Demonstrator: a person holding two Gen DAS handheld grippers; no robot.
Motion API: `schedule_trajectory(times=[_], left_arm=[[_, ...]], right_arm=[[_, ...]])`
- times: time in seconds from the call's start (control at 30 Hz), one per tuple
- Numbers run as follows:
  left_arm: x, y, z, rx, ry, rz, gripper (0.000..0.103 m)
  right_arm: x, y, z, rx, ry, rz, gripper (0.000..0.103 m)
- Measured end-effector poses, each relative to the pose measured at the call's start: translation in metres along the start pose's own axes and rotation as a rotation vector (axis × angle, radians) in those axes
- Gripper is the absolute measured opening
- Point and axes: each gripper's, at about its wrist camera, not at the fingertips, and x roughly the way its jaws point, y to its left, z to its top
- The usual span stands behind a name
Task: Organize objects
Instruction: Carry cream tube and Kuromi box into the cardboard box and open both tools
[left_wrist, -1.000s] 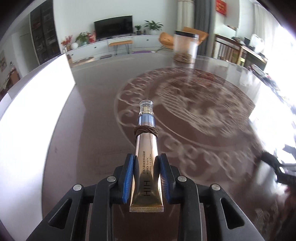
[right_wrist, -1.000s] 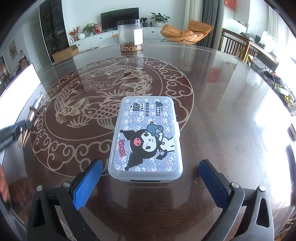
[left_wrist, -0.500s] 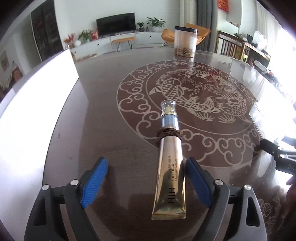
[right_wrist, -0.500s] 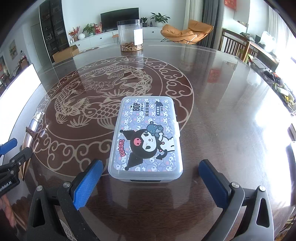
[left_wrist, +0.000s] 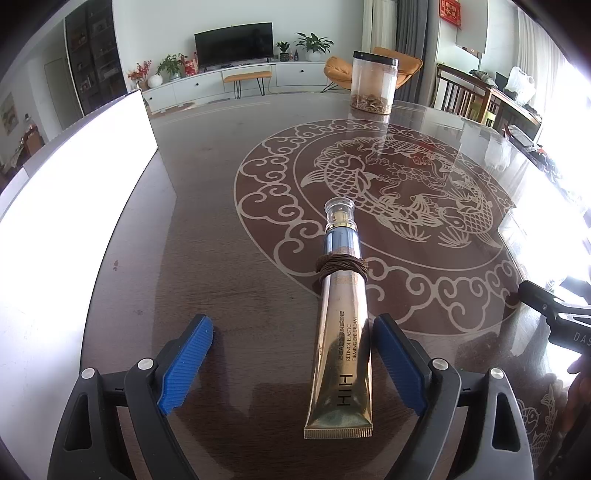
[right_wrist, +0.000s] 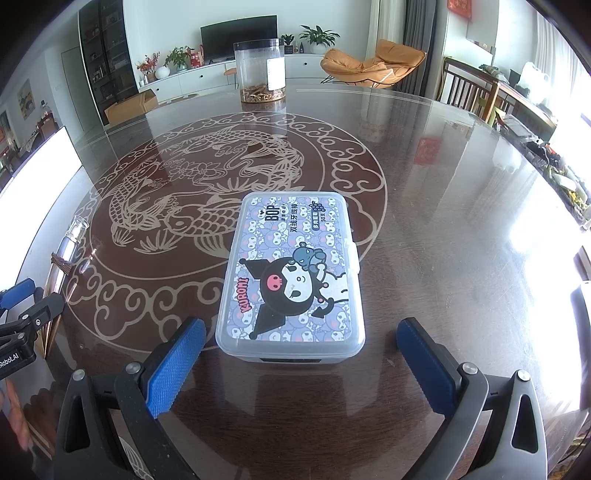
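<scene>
Left wrist view is showing my left gripper (left_wrist: 291, 362) with its jaws spread wide, having just been opening. The gold cream tube (left_wrist: 341, 343) is lying flat on the table (left_wrist: 221, 221) between them, nearer the right blue pad and seemingly clear of both. A brown band (left_wrist: 341, 264) is wrapping its neck. So I am judging the tube as set down. My right gripper (right_wrist: 299, 362) is also standing released, its pads flanking the near end of the cartoon-printed plastic box (right_wrist: 291, 273), not pressing it. The box is resting closed on the fish pattern, well apart from the tube. A clear jar (right_wrist: 260, 70) is standing at the far edge. What is left, I am guessing, is grasping and placing the box.
</scene>
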Motion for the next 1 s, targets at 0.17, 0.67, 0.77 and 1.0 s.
schedule_trajectory(times=[0.17,0.67,0.77,1.0], left_arm=[[0.004,-0.01,0.007,0.062,0.039,-0.053,0.086],[-0.086,0.011,-0.013,0.03,-0.186,-0.267,0.025],[-0.126,0.033,-0.015,-0.008,-0.251,-0.301,0.025],[-0.216,0.12,-0.019,-0.086,-0.381,-0.246,0.025]], right_arm=[[0.0,0.0,0.0,-0.003,0.002,-0.002,0.103],[-0.04,0.017,0.03,-0.041,0.093,0.144,0.062],[-0.071,0.034,0.027,-0.041,0.052,0.177,0.062],[-0.15,0.138,0.051,-0.143,-0.074,0.362,0.063]])
